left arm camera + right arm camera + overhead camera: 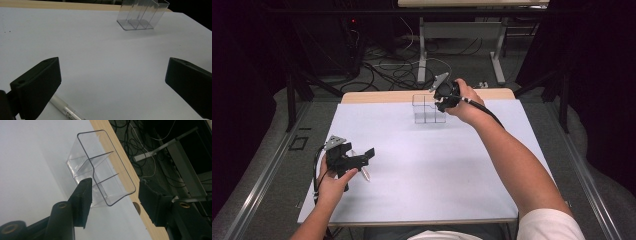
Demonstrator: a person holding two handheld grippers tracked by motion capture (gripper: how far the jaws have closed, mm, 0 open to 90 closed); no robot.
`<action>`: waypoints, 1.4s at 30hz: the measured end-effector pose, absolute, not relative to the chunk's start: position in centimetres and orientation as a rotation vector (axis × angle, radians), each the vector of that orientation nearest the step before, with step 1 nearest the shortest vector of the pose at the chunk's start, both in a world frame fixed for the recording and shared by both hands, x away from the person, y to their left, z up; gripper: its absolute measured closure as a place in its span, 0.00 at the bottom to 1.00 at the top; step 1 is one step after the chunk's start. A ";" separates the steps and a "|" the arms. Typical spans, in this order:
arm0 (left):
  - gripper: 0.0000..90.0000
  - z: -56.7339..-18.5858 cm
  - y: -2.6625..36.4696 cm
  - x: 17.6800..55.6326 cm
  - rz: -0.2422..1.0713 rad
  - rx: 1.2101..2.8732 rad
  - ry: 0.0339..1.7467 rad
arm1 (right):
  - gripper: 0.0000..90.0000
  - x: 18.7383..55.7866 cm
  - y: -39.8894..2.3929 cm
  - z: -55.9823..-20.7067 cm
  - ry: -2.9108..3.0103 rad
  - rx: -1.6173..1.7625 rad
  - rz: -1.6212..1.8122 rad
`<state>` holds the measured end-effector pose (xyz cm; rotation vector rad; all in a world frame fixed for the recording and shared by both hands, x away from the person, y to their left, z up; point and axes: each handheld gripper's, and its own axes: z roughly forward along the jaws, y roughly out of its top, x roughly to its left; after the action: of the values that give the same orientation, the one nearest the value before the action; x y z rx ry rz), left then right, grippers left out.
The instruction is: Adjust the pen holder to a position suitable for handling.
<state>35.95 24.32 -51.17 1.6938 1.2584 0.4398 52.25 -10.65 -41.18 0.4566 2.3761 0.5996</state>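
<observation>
**Clear holder straddled by right gripper**

The clear holder point(430, 108) is stood upright at the table's point(422, 170) far edge. The right gripper point(113, 195) is held at its rim, jaws spread, nothing pinched. Well nearer than the holder, the left gripper point(362, 159) is held wide open just beside a silver pen point(66, 110).

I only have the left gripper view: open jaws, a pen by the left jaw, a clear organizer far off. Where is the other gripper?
Observer: The right gripper is at the clear organizer, on the table's far edge.
Operator: Holding it?
Observer: No. In the right gripper view its jaws stand open around one end of the clear organizer, not pressing it.
Operator: Anything in the compartments?
Observer: All three look empty there. The pen lies by the left gripper.
</observation>
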 end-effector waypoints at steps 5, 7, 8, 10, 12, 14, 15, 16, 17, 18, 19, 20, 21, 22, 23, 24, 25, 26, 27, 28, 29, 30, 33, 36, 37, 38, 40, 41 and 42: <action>0.01 -51.1 24.5 35.9 0.451 1.695 1.257 | 0.50 53.1 -9.6 -42.4 2.415 0.333 0.564; 0.01 -51.2 24.7 35.9 0.451 1.696 1.265 | 0.50 53.4 -9.3 -43.0 2.429 0.319 0.580; 0.01 -51.2 24.7 35.9 0.451 1.696 1.265 | 0.51 53.5 -9.2 -43.1 2.453 0.323 0.564; 0.01 -51.2 24.7 35.9 0.453 1.695 1.268 | 0.55 53.8 -9.0 -43.5 2.472 0.298 0.560; 0.01 -51.2 24.8 35.9 0.457 1.691 1.272 | 0.57 54.1 -8.9 -43.9 2.485 0.279 0.547; 0.01 -51.1 24.8 35.9 0.456 1.685 1.274 | 0.57 54.3 -8.8 -44.3 2.488 0.273 0.526; 0.01 -51.1 24.9 35.8 0.448 1.694 1.275 | 0.57 54.3 -8.8 -44.3 2.488 0.273 0.526; 0.01 -51.1 24.9 35.8 0.448 1.694 1.273 | 0.59 54.4 -8.6 -44.7 2.500 0.274 0.517; 0.01 -51.1 24.9 35.8 0.448 1.696 1.272 | 0.60 54.5 -8.5 -44.9 2.507 0.267 0.510; 0.01 -51.1 24.9 35.8 0.447 1.694 1.271 | 0.60 54.5 -8.4 -45.0 2.512 0.267 0.503; 0.01 -51.1 24.9 35.8 0.447 1.694 1.271 | 0.61 54.6 -8.3 -45.1 2.515 0.264 0.498; 0.01 -51.1 24.8 35.8 0.445 1.695 1.270 | 0.61 54.6 -8.2 -45.1 2.515 0.270 0.498; 0.01 -51.1 24.8 35.9 0.444 1.702 1.264 | 0.62 54.7 -8.1 -45.2 2.518 0.273 0.503; 0.01 -51.2 24.7 35.9 0.445 1.697 1.268 | 0.63 54.6 -8.0 -45.3 2.520 0.296 0.506; 0.01 -51.2 24.7 35.9 0.445 1.697 1.268 | 0.63 54.8 -7.9 -45.3 2.524 0.264 0.510; 0.01 -51.2 24.7 35.9 0.444 1.697 1.268 | 0.64 54.8 -7.8 -45.4 2.525 0.276 0.517; 0.01 -51.2 24.7 35.8 0.441 1.699 1.263 | 0.65 55.0 -7.7 -45.5 2.533 0.266 0.517; 0.01 -51.2 24.7 35.8 0.441 1.699 1.263 | 0.65 55.0 -7.7 -45.5 2.531 0.266 0.516; 0.01 -51.1 24.7 35.8 0.440 1.698 1.262 | 0.65 55.1 -7.6 -45.6 2.531 0.268 0.516; 0.01 -51.1 24.7 35.8 0.441 1.694 1.262 | 0.65 55.3 -7.5 -45.8 2.531 0.267 0.522; 0.01 -51.1 24.7 35.8 0.440 1.692 1.262 | 0.66 55.3 -7.4 -45.9 2.536 0.282 0.524; 0.01 -51.1 24.7 35.8 0.438 1.689 1.261 | 0.66 55.5 -7.4 -46.0 2.534 0.272 0.524; 0.01 -51.1 24.7 35.8 0.434 1.686 1.264 | 0.67 55.8 -7.2 -46.2 2.544 0.270 0.519; 0.01 -51.1 24.7 35.8 0.432 1.688 1.260 | 0.68 56.0 -7.1 -46.5 2.544 0.270 0.510; 0.01 -51.1 24.7 35.9 0.429 1.689 1.261 | 0.69 55.9 -7.0 -46.5 2.552 0.278 0.508; 0.01 -51.1 24.7 35.9 0.429 1.685 1.262 | 0.70 55.9 -7.0 -46.6 2.556 0.266 0.507; 0.01 -51.1 24.8 35.9 0.428 1.684 1.262 | 0.71 55.8 -6.9 -46.7 2.563 0.279 0.507; 0.01 -51.1 24.8 35.8 0.427 1.686 1.262 | 0.71 55.7 -6.7 -46.7 2.568 0.254 0.501; 0.01 -51.1 24.8 35.8 0.429 1.684 1.262 | 0.71 55.7 -6.7 -46.7 2.566 0.244 0.497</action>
<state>35.84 24.76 -51.08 1.6844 1.2615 0.4286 55.66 -6.66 -46.70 0.2445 2.5659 0.4966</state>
